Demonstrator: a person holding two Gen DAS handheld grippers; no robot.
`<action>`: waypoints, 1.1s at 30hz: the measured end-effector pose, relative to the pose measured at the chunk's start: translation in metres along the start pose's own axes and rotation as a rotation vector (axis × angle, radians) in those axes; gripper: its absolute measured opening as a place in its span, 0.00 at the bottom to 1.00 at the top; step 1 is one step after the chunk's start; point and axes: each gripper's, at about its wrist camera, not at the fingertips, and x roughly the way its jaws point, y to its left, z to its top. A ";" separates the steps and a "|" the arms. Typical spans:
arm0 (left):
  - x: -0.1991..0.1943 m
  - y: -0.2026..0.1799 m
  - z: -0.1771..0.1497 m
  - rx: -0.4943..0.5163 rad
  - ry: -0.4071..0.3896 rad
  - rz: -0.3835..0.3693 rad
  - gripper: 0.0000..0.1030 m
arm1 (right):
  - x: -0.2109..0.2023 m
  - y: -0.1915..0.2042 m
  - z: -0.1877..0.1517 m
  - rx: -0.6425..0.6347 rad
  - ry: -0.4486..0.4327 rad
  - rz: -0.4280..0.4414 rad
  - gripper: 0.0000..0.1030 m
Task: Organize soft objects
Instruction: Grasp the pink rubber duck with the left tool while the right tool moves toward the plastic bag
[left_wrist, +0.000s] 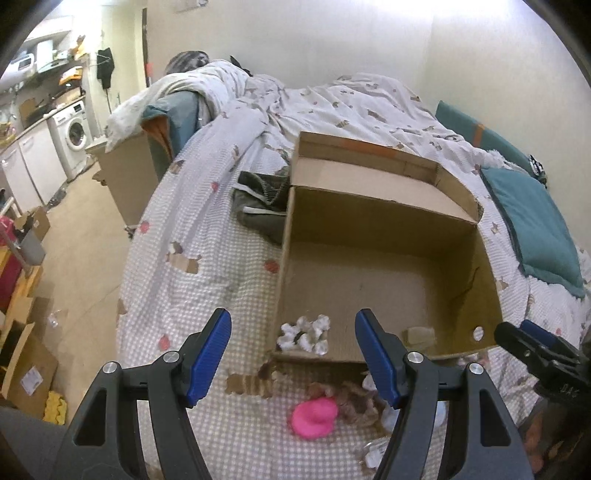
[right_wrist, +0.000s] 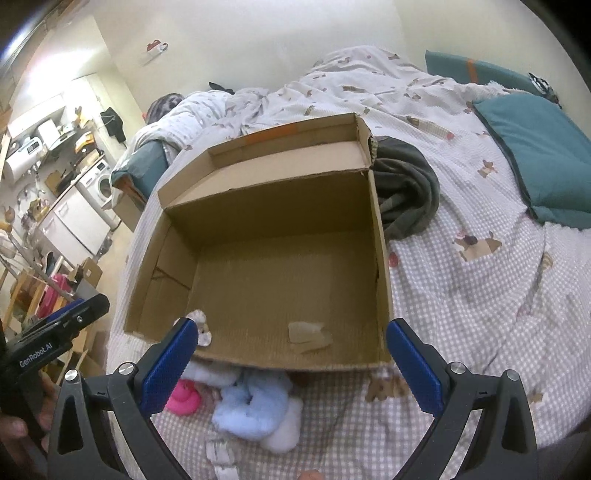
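An open cardboard box lies on the bed. A white fluffy soft toy sits in its near left corner. In front of the box lie a pink soft toy, a brown plush and a light blue plush. My left gripper is open and empty above the pink toy and box edge. My right gripper is open and empty above the blue plush; it also shows at the right of the left wrist view.
A dark grey garment lies beside the box. A teal pillow and rumpled duvet lie further up the bed. The bed edge drops to the floor on the left, with boxes and a washing machine.
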 end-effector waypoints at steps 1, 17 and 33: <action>-0.001 0.002 -0.003 0.002 0.002 0.014 0.65 | -0.002 0.000 -0.002 0.003 0.002 0.001 1.00; 0.019 0.043 -0.031 -0.051 0.149 0.082 0.65 | -0.010 -0.006 -0.039 0.029 0.087 -0.001 1.00; 0.075 -0.032 -0.072 0.151 0.436 -0.042 0.63 | 0.024 -0.005 -0.047 0.078 0.218 -0.005 1.00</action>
